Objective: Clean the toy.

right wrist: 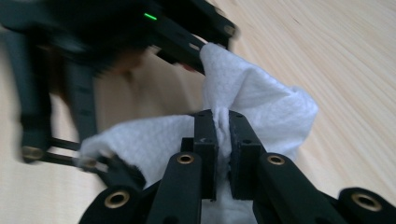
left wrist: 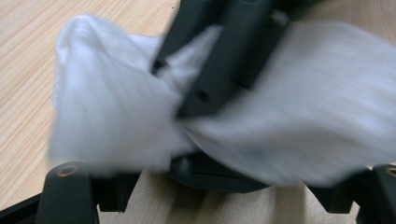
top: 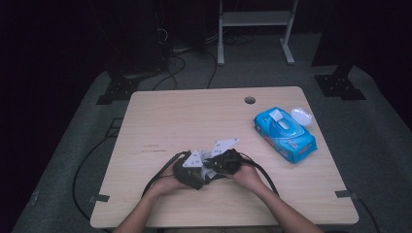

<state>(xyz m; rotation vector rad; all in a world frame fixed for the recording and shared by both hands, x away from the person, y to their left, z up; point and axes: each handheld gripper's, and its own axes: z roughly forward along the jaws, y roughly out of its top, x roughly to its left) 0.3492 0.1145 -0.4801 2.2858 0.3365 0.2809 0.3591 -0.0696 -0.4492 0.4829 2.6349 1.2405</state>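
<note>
White, soft, quilted wet wipe point(right wrist: 261, 105) hangs between both grippers at about 6 o'clock on the pale wooden table point(top: 184, 116). Right gripper point(right wrist: 222, 126): jaws pinched narrow on a fold of the wipe. Left gripper point(top: 190, 171): its own jaws are hidden behind the cloth in the left gripper view; cannot tell their state. Judged featherweight, limp, tear-prone when damp; best gripped at an edge or corner. Blue wipes packet point(top: 285, 134) lies at 3 o'clock.

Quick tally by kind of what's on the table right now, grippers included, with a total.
Grippers: 2, the left gripper and the right gripper, both at the wipe
White wipe: 1, the white wipe pinched in the right gripper
Blue wipes pack: 1, the blue wipes pack
White lid: 1, the white lid beside the pack
Total: 5
</note>
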